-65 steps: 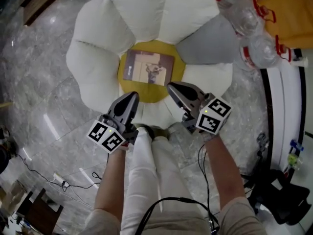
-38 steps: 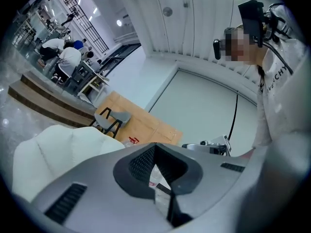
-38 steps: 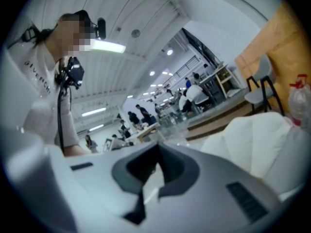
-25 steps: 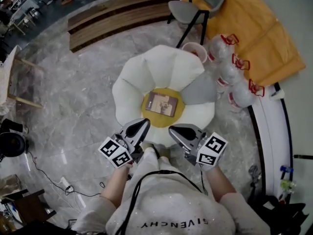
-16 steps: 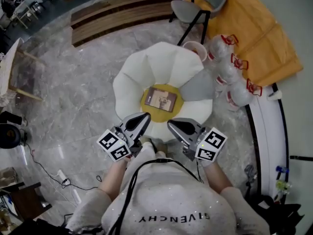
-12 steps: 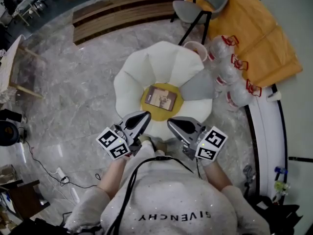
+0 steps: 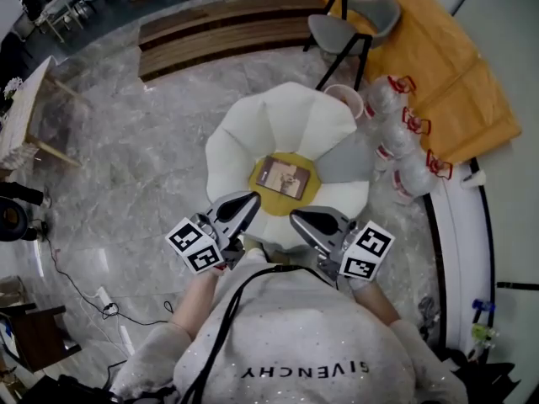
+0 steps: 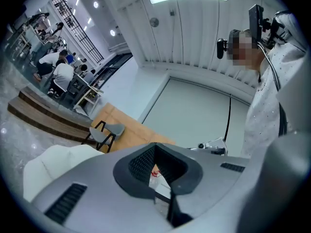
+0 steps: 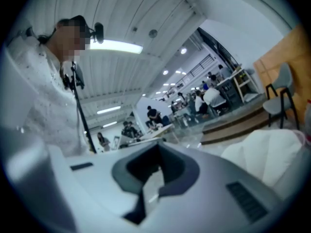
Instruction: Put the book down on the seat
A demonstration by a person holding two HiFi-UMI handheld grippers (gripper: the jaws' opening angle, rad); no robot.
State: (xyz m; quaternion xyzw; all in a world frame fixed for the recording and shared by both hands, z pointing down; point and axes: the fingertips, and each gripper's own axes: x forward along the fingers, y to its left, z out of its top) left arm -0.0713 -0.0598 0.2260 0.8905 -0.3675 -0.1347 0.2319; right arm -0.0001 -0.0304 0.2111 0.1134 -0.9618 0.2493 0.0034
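Note:
The brown-covered book (image 7: 284,178) lies flat on the yellow centre of the white flower-shaped seat (image 7: 244,133). Both grippers hover in front of the seat, nearer the person, and touch neither seat nor book. My left gripper (image 7: 250,199) is shut with nothing in it; in the left gripper view its jaws (image 8: 167,193) meet edge to edge. My right gripper (image 7: 296,217) is also shut and empty, and its jaws (image 9: 146,188) are closed in the right gripper view. Part of the white seat shows beyond each gripper (image 8: 53,159) (image 9: 272,144).
A grey chair (image 7: 354,15) and a long wooden bench (image 7: 227,28) stand beyond the seat. Clear bottles with red handles (image 7: 404,133) line an orange panel (image 7: 438,66) at right. A cable (image 7: 84,293) trails over the marble floor at left. People sit at tables far off.
The head view has risen and pulled back, so seat and book look smaller. Both shut grippers have come up and away from the seat; the book stays where it lay.

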